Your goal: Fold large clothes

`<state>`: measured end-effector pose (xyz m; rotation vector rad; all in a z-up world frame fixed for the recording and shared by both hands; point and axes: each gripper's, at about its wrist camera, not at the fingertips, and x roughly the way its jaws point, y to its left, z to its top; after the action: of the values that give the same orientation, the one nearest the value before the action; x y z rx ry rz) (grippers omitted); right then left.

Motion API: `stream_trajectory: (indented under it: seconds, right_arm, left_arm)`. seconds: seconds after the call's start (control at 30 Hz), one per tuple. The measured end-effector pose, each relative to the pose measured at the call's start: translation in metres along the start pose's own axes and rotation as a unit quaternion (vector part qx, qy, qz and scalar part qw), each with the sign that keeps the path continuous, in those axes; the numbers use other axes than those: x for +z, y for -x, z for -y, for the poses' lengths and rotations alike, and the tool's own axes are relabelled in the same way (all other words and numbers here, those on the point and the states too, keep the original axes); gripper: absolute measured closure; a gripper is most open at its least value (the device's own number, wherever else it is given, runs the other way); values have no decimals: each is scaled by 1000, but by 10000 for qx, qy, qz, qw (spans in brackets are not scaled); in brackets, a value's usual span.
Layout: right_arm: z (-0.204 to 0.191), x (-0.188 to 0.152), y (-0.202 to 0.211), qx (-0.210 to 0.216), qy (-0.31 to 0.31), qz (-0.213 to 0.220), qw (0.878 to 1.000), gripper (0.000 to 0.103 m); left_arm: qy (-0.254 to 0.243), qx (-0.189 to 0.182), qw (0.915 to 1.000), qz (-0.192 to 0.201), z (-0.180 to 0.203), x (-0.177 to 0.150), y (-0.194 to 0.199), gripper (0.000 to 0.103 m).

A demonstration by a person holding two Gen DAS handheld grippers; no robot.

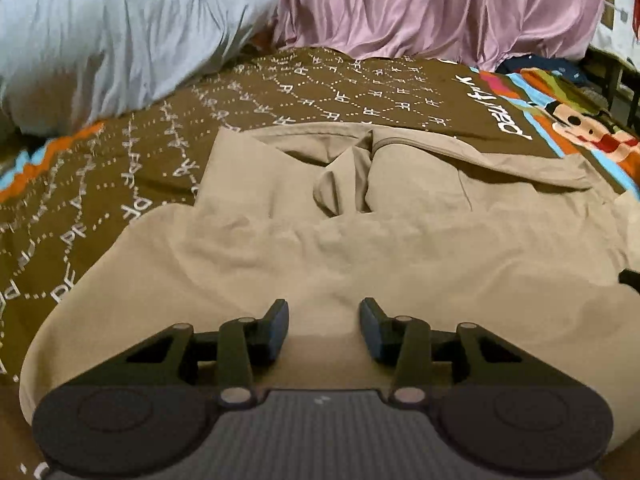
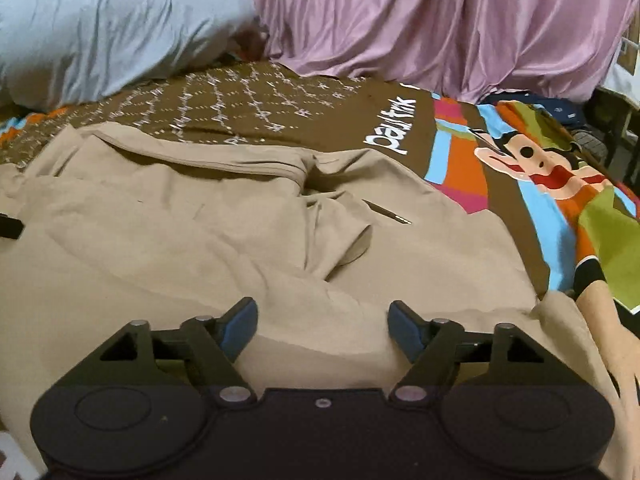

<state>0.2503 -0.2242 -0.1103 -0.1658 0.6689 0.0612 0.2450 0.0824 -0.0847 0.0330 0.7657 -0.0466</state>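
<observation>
the bed cover [image 1: 320, 92] is the largest surface: brown with dotted white lettering, bordered on the right by a coloured cartoon print [image 2: 560, 184]. behind it hang a pink curtain [image 1: 440, 8] and, to the left, a pale blue pillow [image 1: 100, 40].

the tan garment [image 1: 320, 248] lies spread on the bed cover, occupying the near and central area in both views. its surface is creased, with a bunched fold near the middle [image 2: 332, 232] and a zip seam [image 2: 240, 168] running along the far part. a zip pull [image 2: 390, 214] rests on the cloth right of the fold.

the left gripper [image 1: 324, 320] hangs over the near edge of the garment, jaws parted, nothing between the pads.

the right gripper [image 2: 322, 320] is likewise above the near part of the garment, jaws spread wider, released, gripping no cloth.
</observation>
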Motion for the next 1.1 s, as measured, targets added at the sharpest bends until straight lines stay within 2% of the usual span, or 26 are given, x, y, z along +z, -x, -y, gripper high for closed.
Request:
stream_trajectory:
  seconds: [0.07, 0.1, 0.17, 0.23, 0.3, 0.43, 0.5, 0.6, 0.7, 0.77, 0.83, 0.97, 1.1]
  right_arm:
    - [-3, -3, 1, -70, 54, 53, 9999, 26]
    - [-3, -3, 1, -76, 43, 66, 9999, 26]
    - [-1, -5, 5, -85, 16, 121, 9999, 24]
    - [4, -4, 18, -99, -99, 314, 9994, 27]
    - [5, 7, 37, -121, -354, 660, 9971, 27]
    - [-19, 52, 39, 19, 80, 989, 9951, 17]
    - [-35, 71, 23, 135, 429, 982, 9942, 17]
    - [-52, 97, -12, 179, 628, 835, 9944, 18]
    - [-61, 114, -45, 184, 423, 543, 9975, 19]
    - [-67, 111, -64, 211, 350, 272, 9988, 19]
    - [-79, 100, -76, 130, 555, 78, 9983, 19]
    - [-95, 85, -83, -128, 860, 272, 9958, 19]
    - [-80, 93, -68, 151, 610, 204, 9978, 20]
  left_arm:
    - [149, -73, 9998, 69, -4, 1, 3, 55]
    - [256, -88, 9996, 79, -7, 2, 6, 49]
    - [540, -14, 9985, 122, -15, 1, 24, 33]
    - [697, 24, 9971, 316, -22, -3, 54, 11]
    - [916, -46, 9944, 525, -30, -13, 85, 6]
    - [1502, -609, 9860, 404, -43, -38, 109, 4]
    - [1842, -1056, 9769, 258, -53, -48, 102, 4]
    - [2329, -1463, 9614, 79, -70, -54, 82, 4]
    - [2499, -1453, 9571, 199, -81, -55, 74, 4]
    - [2562, -1372, 9565, 256, -87, -55, 68, 4]
    - [2646, -1361, 9543, 277, -90, -56, 62, 4]
    - [2635, -1297, 9554, 319, -91, -55, 55, 3]
    - [2564, -1307, 9570, 364, -90, -58, 58, 2]
